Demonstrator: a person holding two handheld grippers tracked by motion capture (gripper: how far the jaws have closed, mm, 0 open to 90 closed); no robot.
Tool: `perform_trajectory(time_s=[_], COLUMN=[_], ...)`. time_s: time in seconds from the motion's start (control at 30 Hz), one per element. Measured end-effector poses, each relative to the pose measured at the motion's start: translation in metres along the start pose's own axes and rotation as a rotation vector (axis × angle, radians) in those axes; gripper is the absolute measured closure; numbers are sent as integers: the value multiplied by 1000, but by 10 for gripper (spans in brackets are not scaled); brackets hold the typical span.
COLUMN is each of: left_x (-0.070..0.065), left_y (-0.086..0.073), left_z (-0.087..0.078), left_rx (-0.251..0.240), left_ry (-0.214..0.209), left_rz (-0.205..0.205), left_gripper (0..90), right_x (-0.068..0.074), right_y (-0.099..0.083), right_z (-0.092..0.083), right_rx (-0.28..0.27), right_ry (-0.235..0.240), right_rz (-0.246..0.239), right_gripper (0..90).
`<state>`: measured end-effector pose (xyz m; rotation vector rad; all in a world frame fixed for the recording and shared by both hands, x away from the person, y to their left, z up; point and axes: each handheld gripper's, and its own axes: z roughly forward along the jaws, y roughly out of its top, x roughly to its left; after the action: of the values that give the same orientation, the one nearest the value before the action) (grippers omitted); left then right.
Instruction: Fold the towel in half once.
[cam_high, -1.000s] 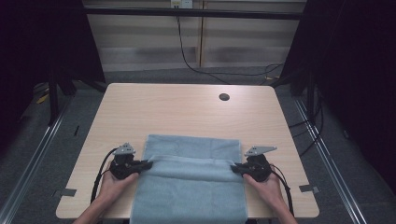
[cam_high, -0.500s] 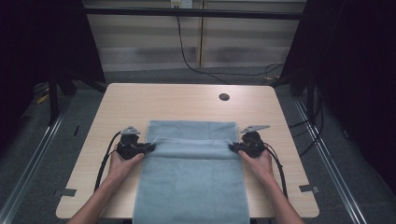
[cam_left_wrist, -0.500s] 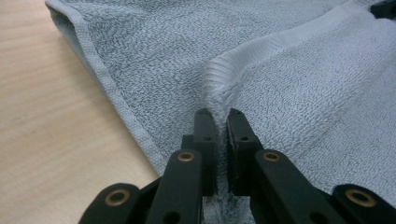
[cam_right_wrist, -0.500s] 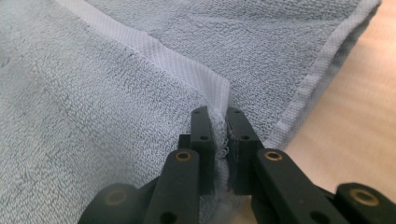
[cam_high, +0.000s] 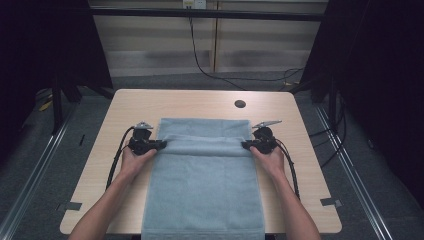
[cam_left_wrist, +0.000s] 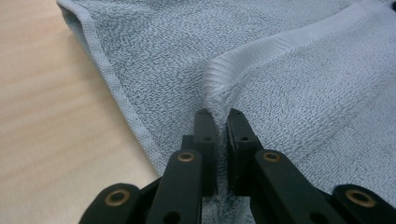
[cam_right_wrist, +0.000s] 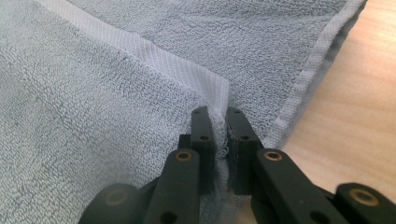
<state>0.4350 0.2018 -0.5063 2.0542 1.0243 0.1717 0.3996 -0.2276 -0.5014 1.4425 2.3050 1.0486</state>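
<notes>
A light blue towel (cam_high: 202, 175) lies lengthwise on the wooden table (cam_high: 200, 102), its near end hanging over the front edge. My left gripper (cam_high: 161, 144) is shut on the towel's left corner; in the left gripper view the black jaws pinch the hem of the towel (cam_left_wrist: 299, 84) at the left gripper (cam_left_wrist: 218, 114). My right gripper (cam_high: 245, 144) is shut on the right corner, and the right gripper view has the towel (cam_right_wrist: 93, 107) clamped in the right gripper (cam_right_wrist: 217, 112). Between the two grips a folded-over edge spans the towel, above the lower layer.
A dark round hole (cam_high: 240, 104) sits in the table near its far right. Cables trail from both grippers toward the front edge. Bare wood (cam_left_wrist: 51, 130) flanks the towel on both sides. Dark floor and rails surround the table.
Both grippers have carried the towel's edge away from the person, toward the table's far side. The folded-over part now lies nearer the towel's far end.
</notes>
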Motion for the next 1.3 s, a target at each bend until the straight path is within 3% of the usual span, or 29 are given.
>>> perform_trajectory(time_s=[0.07,0.4,0.5,0.7,0.77,0.83,0.93,1.03,1.07,1.13,1.23,1.3], left_x=[4,13,14,15,16,19,16,16,15,14,7,3], left_y=[5,11,11,10,11,11,13,17,22,25,37,46], left_z=[4,13,14,14,14,13,11,3,-6,-11,-29,-42], left_rx=[4,-36,-54,-57,-54,-68,-69,-118,-151,-162,-214,-242], left_ry=[12,35,33,34,31,13,14,-11,-28,-38,-50,-60], left_rz=[8,-38,-65,-79,-82,-135,-107,-121,-128,-126,-104,-81], left_gripper=[846,845,846,845,845,847,852,852,853,853,853,852], right_x=[-2,-12,-14,-16,-17,-18,-17,-17,-18,-17,-15,-11], right_y=[3,24,28,30,31,33,35,36,38,39,46,56], right_z=[2,20,23,27,28,29,21,12,2,-3,-20,-41], right_rx=[-2,-6,-1,-23,-28,-29,-40,-68,-106,-126,-192,-250], right_ry=[-4,-62,-63,-74,-69,-63,-51,-26,-1,13,45,58], right_rz=[17,45,50,50,79,93,66,64,61,58,61,46], right_gripper=[839,841,841,842,845,846,848,848,848,848,848,848])
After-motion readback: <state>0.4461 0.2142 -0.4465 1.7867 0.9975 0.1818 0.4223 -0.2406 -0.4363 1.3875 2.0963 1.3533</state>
